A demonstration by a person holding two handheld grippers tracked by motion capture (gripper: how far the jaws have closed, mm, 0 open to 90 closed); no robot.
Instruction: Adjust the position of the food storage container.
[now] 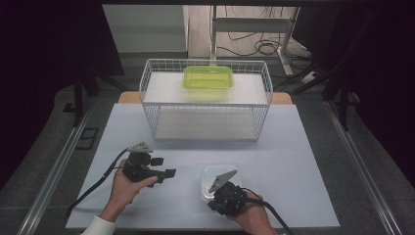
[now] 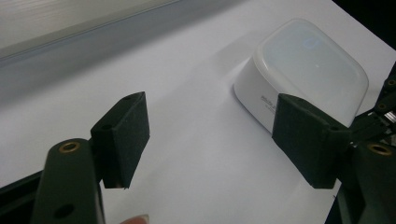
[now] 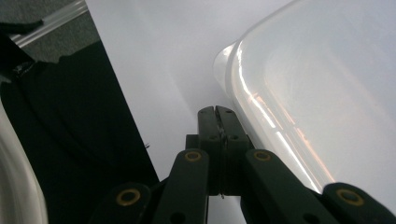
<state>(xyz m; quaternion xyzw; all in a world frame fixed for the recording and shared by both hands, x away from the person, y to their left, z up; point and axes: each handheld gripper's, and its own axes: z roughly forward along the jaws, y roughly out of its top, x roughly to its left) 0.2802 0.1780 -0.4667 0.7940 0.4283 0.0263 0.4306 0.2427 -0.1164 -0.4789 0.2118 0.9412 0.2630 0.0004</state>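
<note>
A translucent white container (image 1: pixel 211 175) stands upside down on the white table (image 1: pixel 293 161), near the front. It lies just beyond my left gripper's right jaw in the left gripper view (image 2: pixel 308 65). My left gripper (image 1: pixel 164 166) is held to the left of it, pointing right, jaws wide open with nothing between them (image 2: pixel 210 121). My right gripper (image 1: pixel 222 187) hovers at the container's near side. Its jaws are shut together (image 3: pixel 216 113), empty, right beside the container's rounded rim (image 3: pixel 327 93).
A white wire rack (image 1: pixel 205 100) with two shelves stands at the back of the table. A green lidded box (image 1: pixel 208 77) sits on its top shelf. Cables trail from both grippers toward the front edge. Dark floor surrounds the table.
</note>
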